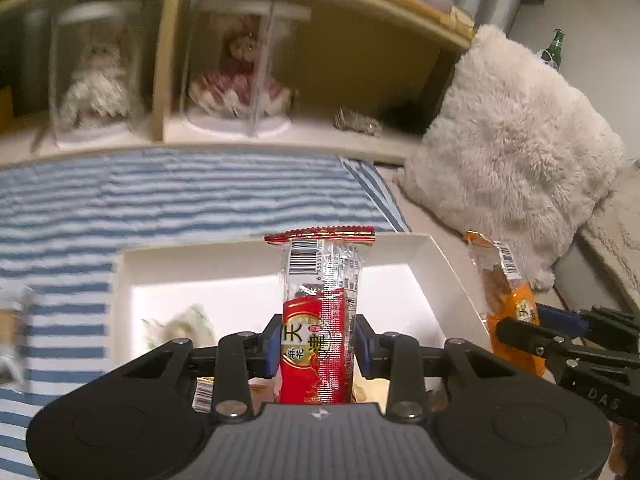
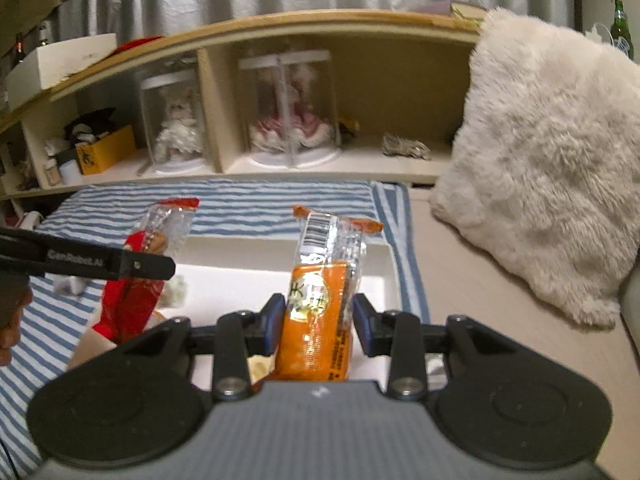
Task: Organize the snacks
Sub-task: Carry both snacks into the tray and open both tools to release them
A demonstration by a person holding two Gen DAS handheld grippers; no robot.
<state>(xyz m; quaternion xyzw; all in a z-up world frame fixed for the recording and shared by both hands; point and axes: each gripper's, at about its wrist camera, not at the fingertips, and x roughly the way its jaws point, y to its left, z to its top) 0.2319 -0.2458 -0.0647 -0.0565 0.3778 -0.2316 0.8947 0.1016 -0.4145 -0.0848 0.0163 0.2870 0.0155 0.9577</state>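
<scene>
So the left tool [image 1: 316, 346] is clamped on the red snack pack [image 1: 314, 344], holding it upright by its lower half with the crimped top sticking up. The right tool [image 2: 319, 322] is doing the same with the orange snack pack [image 2: 316, 320], pinched low on the printed part. My guess is the low grip keeps the floppy clear ends out of the way for a clean drop. Both packs hang just over the white tray [image 1: 424, 252], red toward the middle, orange near the right wall. A few other snacks already lie in the tray, partly hidden by the tools. The tray sits on a striped blanket [image 1: 160, 200], with a fluffy pillow [image 1: 512, 152] close on the right and a shelf [image 2: 320, 168] behind. The tray's middle looks roomy; the right rim is the edge to watch.
</scene>
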